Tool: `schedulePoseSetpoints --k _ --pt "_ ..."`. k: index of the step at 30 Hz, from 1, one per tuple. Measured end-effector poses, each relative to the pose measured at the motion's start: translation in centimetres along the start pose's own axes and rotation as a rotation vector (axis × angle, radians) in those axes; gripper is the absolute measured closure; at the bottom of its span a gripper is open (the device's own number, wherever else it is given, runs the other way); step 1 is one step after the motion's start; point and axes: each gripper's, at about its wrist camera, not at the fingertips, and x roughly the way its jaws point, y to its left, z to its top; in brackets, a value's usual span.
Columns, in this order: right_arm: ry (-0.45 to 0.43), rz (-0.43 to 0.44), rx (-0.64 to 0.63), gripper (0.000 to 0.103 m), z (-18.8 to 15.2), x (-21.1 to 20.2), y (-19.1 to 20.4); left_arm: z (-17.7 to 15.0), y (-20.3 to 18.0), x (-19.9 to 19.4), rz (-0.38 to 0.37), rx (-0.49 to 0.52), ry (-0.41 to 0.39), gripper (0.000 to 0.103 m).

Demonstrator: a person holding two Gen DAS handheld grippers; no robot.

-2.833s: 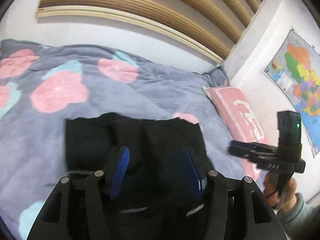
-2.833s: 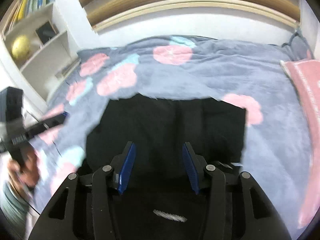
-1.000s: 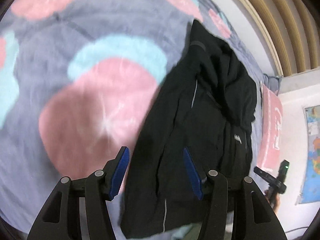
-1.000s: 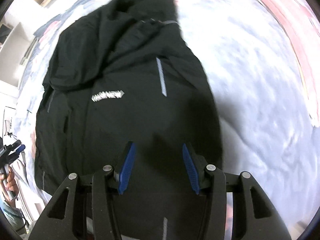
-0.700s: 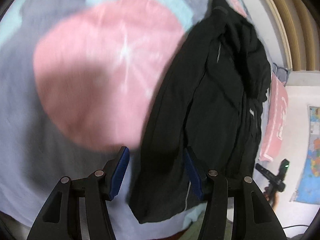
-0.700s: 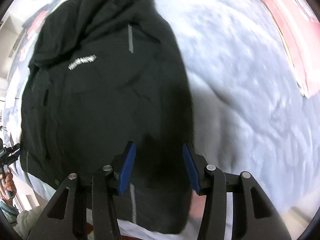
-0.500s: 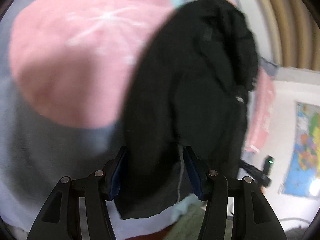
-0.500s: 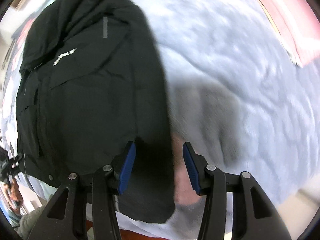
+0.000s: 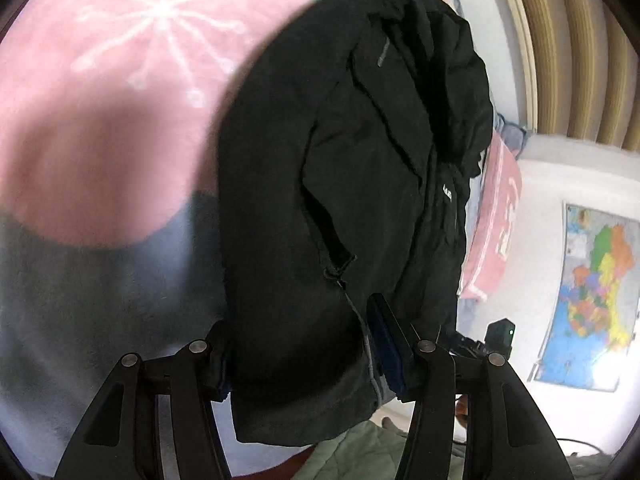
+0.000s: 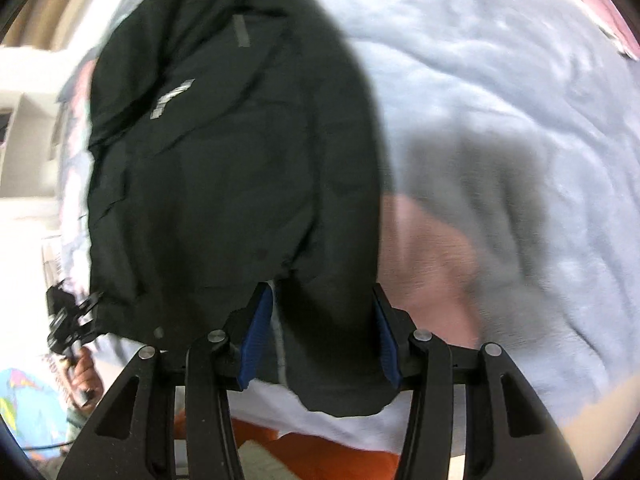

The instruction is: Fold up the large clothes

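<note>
One black jacket (image 9: 360, 184), lying lengthwise on the blanket (image 9: 92, 280), hem at the near bed edge, collar end pointing away toward the slatted wall (image 9: 568, 40). Left gripper (image 9: 308, 354) and right gripper (image 10: 320, 336): each straddles a hem corner; the right gripper's jaws have just been opening; whether either one's pads press the cloth cannot be told. Blanket grey with pink flower prints. Pink pillow (image 9: 496, 216) beyond; map (image 9: 596, 300) on the wall.

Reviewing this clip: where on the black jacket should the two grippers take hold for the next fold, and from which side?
The black jacket lies lengthwise away from the bed's near edge, so take its hem. Left gripper and right gripper each straddle a hem corner from that side; the hem overhangs the blanket edge, probably easing pinching.
</note>
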Motion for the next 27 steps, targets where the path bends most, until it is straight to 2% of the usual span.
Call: schedulePoseSetpoints --k 3,4,6,8,9,11,13,15,17,18,19,22,27 --pt "0.047 -0.045 0.009 0.048 0.2 1.4 -0.5 0.1 0.6 0.4 0.014 -0.005 0.017 0.045" --pt "0.057 -0.038 0.015 0.048 0.3 1.6 -0.8 0.2 0.7 0.6 0.008 -0.015 0.013 0.045" --pt "0.066 0.04 0.027 0.048 -0.1 1.3 -1.0 0.1 0.3 0.9 -0.003 -0.011 -0.005 0.046" --pt "0.063 0.163 0.006 0.048 -0.5 0.2 -0.3 -0.3 -1.4 0.9 -0.004 0.071 -0.023 0.06" --pt "0.058 0.196 -0.004 0.048 -0.6 -0.2 0.0 -0.2 -2.2 0.9 -0.017 0.095 -0.023 0.068" --pt "0.049 0.19 -0.014 0.048 -0.8 -0.3 0.2 -0.1 -3.0 1.1 -0.032 0.115 -0.014 0.069" --pt "0.064 0.125 0.014 0.048 -0.8 0.9 -0.6 0.4 -3.1 1.8 -0.017 0.11 0.01 0.069" --pt "0.073 0.133 0.061 0.048 -1.1 2.0 -1.6 0.7 -2.7 2.4 -0.016 0.087 0.036 0.066" --pt "0.059 0.126 0.076 0.06 -1.4 2.0 -1.9 0.8 -2.2 2.7 0.017 0.062 0.041 0.065" --pt "0.042 0.13 0.061 0.071 -1.6 1.6 -1.6 0.6 -2.4 2.5 0.034 0.08 0.022 0.065" --pt "0.027 0.138 0.047 0.076 -1.5 0.9 -1.5 0.5 -2.7 2.2 0.036 0.102 0.001 0.072" --pt "-0.018 0.105 -0.034 0.081 -0.9 -1.2 0.8 0.4 -4.3 0.8 0.005 0.138 -0.057 0.083" --pt "-0.115 0.109 -0.113 0.084 2.0 -5.5 3.7 2.1 -8.0 -3.0 -0.093 0.197 -0.16 0.085"
